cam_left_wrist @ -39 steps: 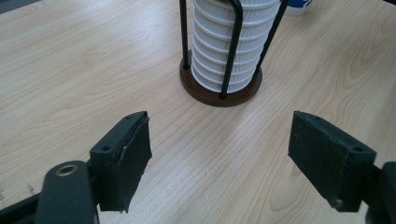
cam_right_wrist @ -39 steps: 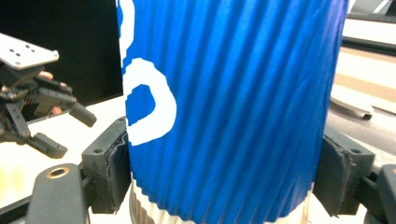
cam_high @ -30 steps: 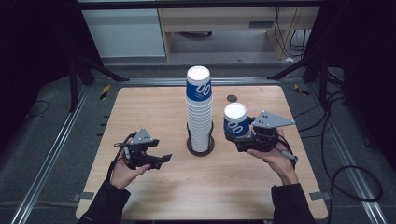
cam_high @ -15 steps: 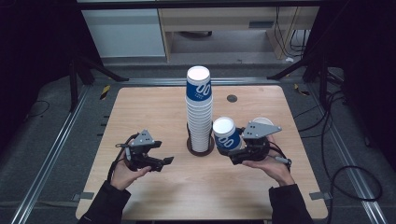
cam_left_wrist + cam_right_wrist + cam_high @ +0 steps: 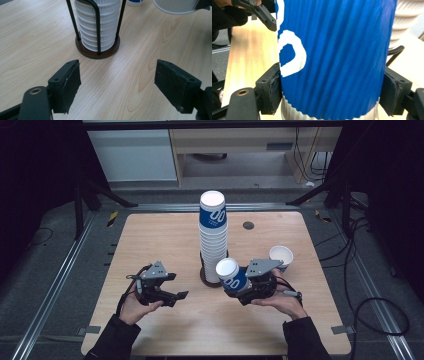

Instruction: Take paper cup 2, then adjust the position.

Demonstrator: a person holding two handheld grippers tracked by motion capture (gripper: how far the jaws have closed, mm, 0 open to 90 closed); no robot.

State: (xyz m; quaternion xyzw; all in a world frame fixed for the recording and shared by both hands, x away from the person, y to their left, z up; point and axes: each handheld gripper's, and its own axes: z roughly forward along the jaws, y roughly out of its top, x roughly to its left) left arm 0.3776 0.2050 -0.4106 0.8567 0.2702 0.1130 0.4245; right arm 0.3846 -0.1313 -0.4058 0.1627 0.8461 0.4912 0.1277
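A tall stack of blue-and-white ribbed paper cups [image 5: 213, 235] stands in a black wire holder on a round brown base [image 5: 97, 48] at the table's middle. My right gripper [image 5: 240, 287] is shut on a single blue cup [image 5: 231, 276], held tilted just right of the holder's base. In the right gripper view this cup [image 5: 332, 50] sits between the two pads [image 5: 270, 91]. My left gripper [image 5: 177, 296] hovers left of the holder, open, with nothing between its jaws [image 5: 117, 85]. The held cup's white rim [image 5: 175, 6] shows at the top right of the left gripper view.
Another cup [image 5: 281, 256] stands upright with its mouth up on the wooden table [image 5: 150, 235], just beyond my right gripper. A small dark round spot [image 5: 248, 225] lies behind the stack. Metal rails and cables run along the table's sides.
My right gripper has carried its cup down and to the left, tilting it over. The standing cup behind it has come into sight. The left gripper has stayed put.
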